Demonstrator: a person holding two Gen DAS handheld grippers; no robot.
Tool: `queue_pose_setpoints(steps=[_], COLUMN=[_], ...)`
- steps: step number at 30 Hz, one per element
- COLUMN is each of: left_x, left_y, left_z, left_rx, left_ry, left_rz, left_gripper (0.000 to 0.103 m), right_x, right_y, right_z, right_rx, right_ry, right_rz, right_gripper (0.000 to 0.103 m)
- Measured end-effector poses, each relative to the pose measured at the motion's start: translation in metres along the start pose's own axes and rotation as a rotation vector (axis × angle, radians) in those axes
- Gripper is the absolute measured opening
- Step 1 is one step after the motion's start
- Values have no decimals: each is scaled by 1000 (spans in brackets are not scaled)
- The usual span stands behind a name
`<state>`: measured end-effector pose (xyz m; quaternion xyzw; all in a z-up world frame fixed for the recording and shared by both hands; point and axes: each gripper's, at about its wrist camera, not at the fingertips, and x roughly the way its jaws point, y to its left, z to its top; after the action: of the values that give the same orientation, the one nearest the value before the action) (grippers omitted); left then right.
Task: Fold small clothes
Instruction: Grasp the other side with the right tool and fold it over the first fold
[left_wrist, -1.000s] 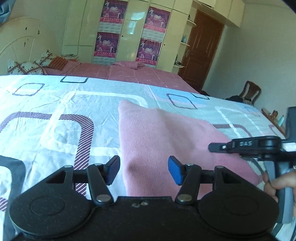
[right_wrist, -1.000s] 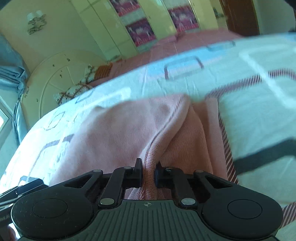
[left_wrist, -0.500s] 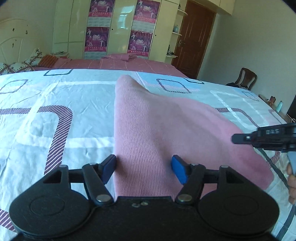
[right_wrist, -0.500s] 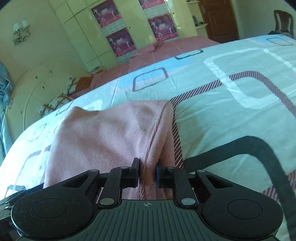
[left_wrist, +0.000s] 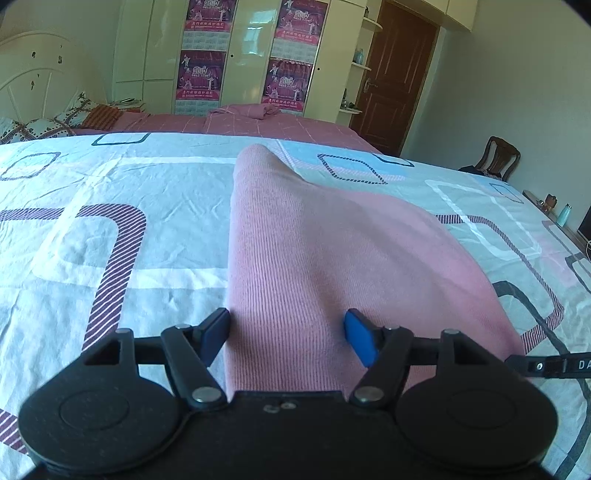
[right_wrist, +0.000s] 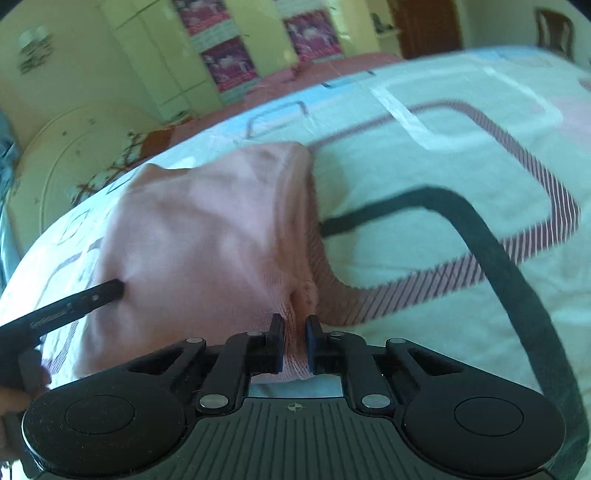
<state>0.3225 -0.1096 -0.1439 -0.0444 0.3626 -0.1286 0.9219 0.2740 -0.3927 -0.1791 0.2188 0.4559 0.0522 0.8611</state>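
A pink ribbed garment (left_wrist: 332, 258) lies on the patterned bed sheet (left_wrist: 110, 229), stretching away from me. My left gripper (left_wrist: 286, 338) is open, its blue pads straddling the garment's near edge without closing on it. In the right wrist view the same pink garment (right_wrist: 192, 229) shows, and my right gripper (right_wrist: 294, 343) is shut on its near hem, with cloth bunched between the pads. The left gripper's finger (right_wrist: 92, 295) pokes in from the left against the cloth. The right gripper's tip (left_wrist: 554, 365) shows at the right edge of the left wrist view.
A second bed with a pink cover (left_wrist: 240, 122) stands beyond, before cream wardrobes with posters (left_wrist: 203, 55). A brown door (left_wrist: 395, 74) and a wooden chair (left_wrist: 498, 157) are at the right. Pillows (left_wrist: 55, 122) lie by the white headboard at the left.
The right gripper has pulled the pinched hem towards itself and to the right, drawing the garment out. The left gripper has come closer to the garment's near edge and stayed open.
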Motion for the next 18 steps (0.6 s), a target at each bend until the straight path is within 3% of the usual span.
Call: queue_pose_setpoints(steps=[3, 8, 12, 18], left_x=[1, -6, 3, 32], left_y=[6, 12, 14, 20], left_z=[4, 21, 42, 66], left_rx=[-45, -86, -122, -160], left_ry=[25, 8, -7, -11], left_rz=[-18, -34, -43, -6], left_gripper=[69, 66, 66, 66], right_x=[0, -23, -28, 15], right_y=[-22, -20, -8, 9], right_z=[-2, 16, 44, 81], right_rx=[144, 114, 87, 73], right_ry=[26, 5, -77, -77], right_rz=[69, 92, 99, 72], right_gripper=[11, 13, 47, 47])
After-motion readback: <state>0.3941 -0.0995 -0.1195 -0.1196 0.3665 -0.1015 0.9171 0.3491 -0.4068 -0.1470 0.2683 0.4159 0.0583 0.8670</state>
